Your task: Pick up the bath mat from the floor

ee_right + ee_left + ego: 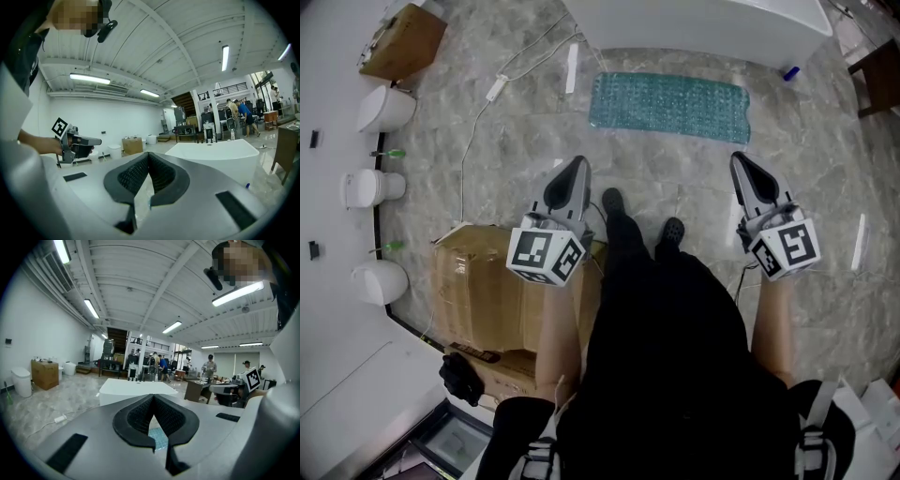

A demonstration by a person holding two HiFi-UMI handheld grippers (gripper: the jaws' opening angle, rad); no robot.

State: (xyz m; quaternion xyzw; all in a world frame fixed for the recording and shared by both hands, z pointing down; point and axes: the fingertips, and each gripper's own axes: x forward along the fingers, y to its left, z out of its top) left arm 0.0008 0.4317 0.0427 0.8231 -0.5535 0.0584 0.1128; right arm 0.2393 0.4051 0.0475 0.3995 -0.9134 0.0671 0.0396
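Note:
A teal bath mat lies flat on the marble floor ahead of my feet, just before a white bathtub. My left gripper is held level well above the floor, shut and empty, its tip short of the mat's near left corner. My right gripper is also shut and empty, below the mat's right end in the head view. In the left gripper view a sliver of the mat shows under the meeting jaws. The right gripper view shows its jaws closed, with the tub beyond.
Cardboard boxes stand by my left leg, and another box sits far left. White toilets line the left wall. A white cable with a plug trails across the floor. A wooden table and several people stand farther off.

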